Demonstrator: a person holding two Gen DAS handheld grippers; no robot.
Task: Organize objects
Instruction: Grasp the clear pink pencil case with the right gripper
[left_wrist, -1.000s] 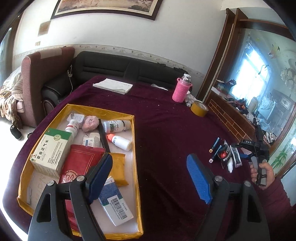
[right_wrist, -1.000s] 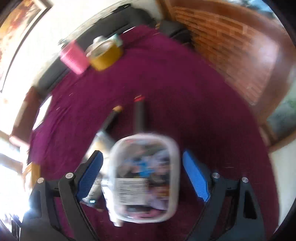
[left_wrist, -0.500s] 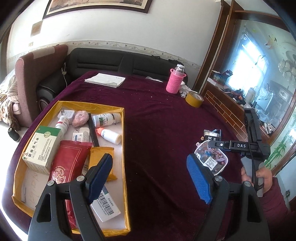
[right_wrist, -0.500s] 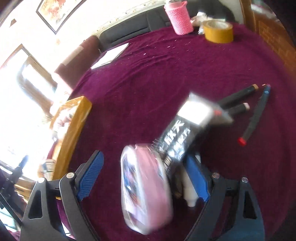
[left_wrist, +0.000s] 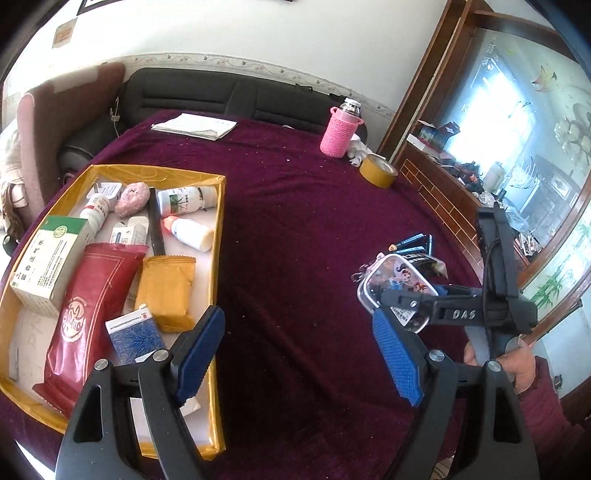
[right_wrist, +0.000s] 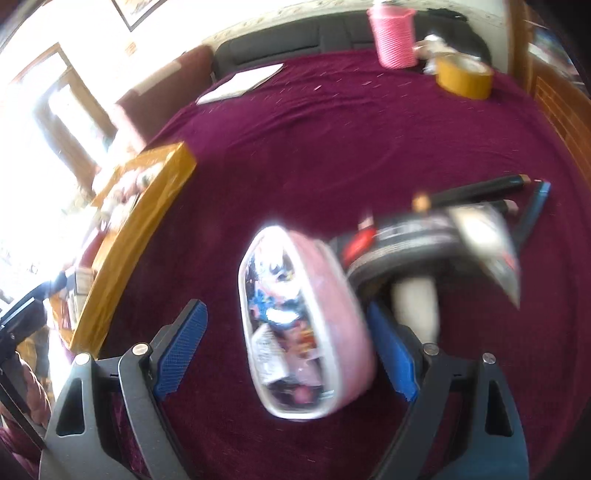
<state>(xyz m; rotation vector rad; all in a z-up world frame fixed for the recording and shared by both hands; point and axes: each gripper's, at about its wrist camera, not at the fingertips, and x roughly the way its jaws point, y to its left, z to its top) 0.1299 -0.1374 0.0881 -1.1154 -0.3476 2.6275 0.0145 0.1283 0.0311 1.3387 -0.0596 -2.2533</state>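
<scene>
A round surface (left_wrist: 306, 236) w/ a dark maroon cloth fills both views. On its left side sits a shallow yellow tray (left_wrist: 218, 236) packed w/ medicine boxes, small white bottles, a red packet (left_wrist: 88, 314) and an orange packet (left_wrist: 168, 288).

The left gripper (left_wrist: 299, 354) hovers near the tray's right edge, above bare cloth. Its blue fingers (left_wrist: 199, 347) stand wide apart w/ nothing between them.

To the right, a person's hand (left_wrist: 517, 365) in a maroon sleeve holds the right gripper (right_wrist: 288, 347). Its fingers (right_wrist: 181, 343) are spread wide around a small clear pouch (right_wrist: 306, 325) w/ a pink side and cartoon print. The pouch lies in the gap, nearer the right-hand finger; the left-hand finger is clear of it. Motion blur hides whether the right one touches, so a grip can't be confirmed.

Just right of and behind the pouch is a pile: a dark packet (right_wrist: 424, 236), a white tube (right_wrist: 417, 299) and several pens (right_wrist: 484, 188).

At the far edge stand a bottle in a pink knitted sleeve (left_wrist: 340, 133) and a yellow tape roll (left_wrist: 377, 171). Folded papers (left_wrist: 194, 126) lie far left. A dark sofa (left_wrist: 221, 92) sits beyond.
</scene>
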